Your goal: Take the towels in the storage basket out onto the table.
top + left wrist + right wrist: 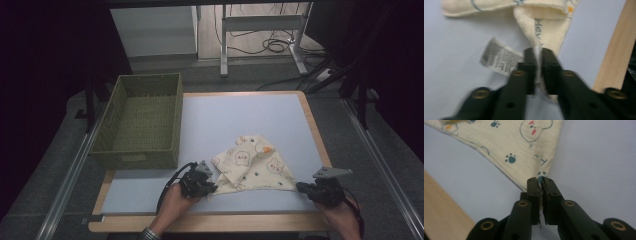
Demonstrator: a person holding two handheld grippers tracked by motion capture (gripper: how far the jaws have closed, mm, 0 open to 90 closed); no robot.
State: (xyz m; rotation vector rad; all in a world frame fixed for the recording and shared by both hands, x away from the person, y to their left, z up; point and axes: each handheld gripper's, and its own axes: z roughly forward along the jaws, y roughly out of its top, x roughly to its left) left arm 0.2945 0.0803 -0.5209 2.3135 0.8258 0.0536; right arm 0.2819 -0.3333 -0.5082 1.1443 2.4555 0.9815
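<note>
So, quick rundown of where this is at:

Cloth: cream printed cloth (pixel 252 165) with little bear faces and paw prints, lying rumpled and partly folded over itself on the near right part of the bench (pixel 240 115), close to the front edge.

Left tongs: left tongs (pixel 537 71) are pinched together on the cloth's near left corner, just beside the care label (pixel 499 60) that sticks out of the hem. In the high view they sit at that same corner (pixel 212 186).

Right tongs: right tongs (pixel 540 187) are clamped on the near right corner, with only a thin bit of fabric between the jaws. The high view puts them at the tip of the cloth's right point (pixel 301 187).

Step in hand: looks to me like both near corners are gripped and the front hem is stretched between the two hands, so this is the start of spreading or folding it.

Next move: I'd guess lift both corners together and keep the hem taut so the bunched middle falls open, then lay it flat or fold it. Both grips are right at the edge, so a hard tug could pull a corner free.

Basket: green woven basket (pixel 142 120) sits on the left side of the bench, well apart from the cloth, probably where it ends up.
</note>
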